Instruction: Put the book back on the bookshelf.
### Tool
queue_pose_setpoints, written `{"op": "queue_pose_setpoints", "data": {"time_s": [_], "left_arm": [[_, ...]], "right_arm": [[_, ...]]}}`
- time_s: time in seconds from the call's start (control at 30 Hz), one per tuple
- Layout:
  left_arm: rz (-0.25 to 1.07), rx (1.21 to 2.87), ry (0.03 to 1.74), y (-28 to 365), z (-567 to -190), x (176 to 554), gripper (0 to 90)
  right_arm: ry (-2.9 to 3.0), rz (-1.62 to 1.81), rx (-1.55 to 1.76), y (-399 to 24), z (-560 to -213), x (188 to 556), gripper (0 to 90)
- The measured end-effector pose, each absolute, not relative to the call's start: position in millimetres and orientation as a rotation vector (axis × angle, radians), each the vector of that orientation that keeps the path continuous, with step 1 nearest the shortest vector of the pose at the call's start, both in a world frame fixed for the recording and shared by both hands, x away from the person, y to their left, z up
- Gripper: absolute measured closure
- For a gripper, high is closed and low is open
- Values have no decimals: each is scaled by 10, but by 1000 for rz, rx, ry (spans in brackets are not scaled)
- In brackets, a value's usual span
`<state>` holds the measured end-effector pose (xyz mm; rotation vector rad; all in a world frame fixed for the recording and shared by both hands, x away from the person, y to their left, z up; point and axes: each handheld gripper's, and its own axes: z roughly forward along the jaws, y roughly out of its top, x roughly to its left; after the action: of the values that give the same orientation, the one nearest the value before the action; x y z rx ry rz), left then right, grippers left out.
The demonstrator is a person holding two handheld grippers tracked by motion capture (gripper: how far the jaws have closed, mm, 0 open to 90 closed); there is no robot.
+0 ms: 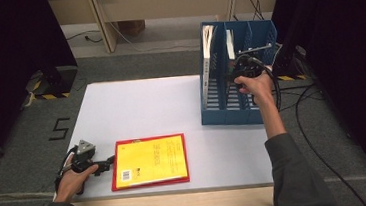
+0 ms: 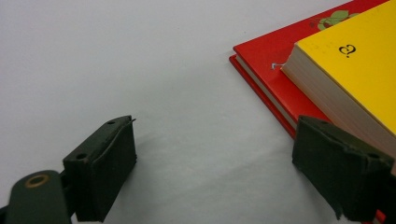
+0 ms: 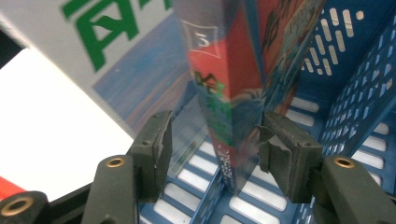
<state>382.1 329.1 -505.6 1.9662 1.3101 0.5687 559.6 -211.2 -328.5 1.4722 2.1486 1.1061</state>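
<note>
**A:** Starting at the near edge: left claw (image 1: 107,164) lies low on the white worktop (image 1: 136,107), jaws spread wide, nothing between them. One pad sits right at the corner of the book stack, the other over bare worktop.

**B:** Touching the stack?

**A:** Can't tell from the left gripper view. Just beside it at least. Stack is a yellow book (image 1: 150,161) lying flat on a larger red book (image 1: 151,184), red cover showing as a border around it.

**B:** Right side?

**A:** Further back. Right claw (image 3: 215,154) is at the blue file rack (image 1: 222,114) on the far right of the worktop, hand gripping from above. Jaws released: no earlier frame to compare, but pads stand clear on both sides of a red and blue book (image 3: 229,93) standing spine-up in a rack slot. Gap visible each side, so the book stands between the pads, not clamped.

**B:** Anything else in the rack?

**A:** White book with green lettering (image 3: 107,51) leaning in the neighbouring slot, beside the red and blue one.
</note>
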Motion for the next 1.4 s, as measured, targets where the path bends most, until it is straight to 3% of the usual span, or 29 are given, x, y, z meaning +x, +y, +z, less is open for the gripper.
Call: {"op": "queue_pose_setpoints", "data": {"time_s": [0.7,1.4], "left_arm": [[566,1965,1310,3293,-5057,3821,124],[566,1960,1309,3292,-5060,3821,124]], "right_arm": [[2176,1176,1409,-2292,-3273,5215,377],[2278,1287,1280,-2186,-3741,4589,354]]}}
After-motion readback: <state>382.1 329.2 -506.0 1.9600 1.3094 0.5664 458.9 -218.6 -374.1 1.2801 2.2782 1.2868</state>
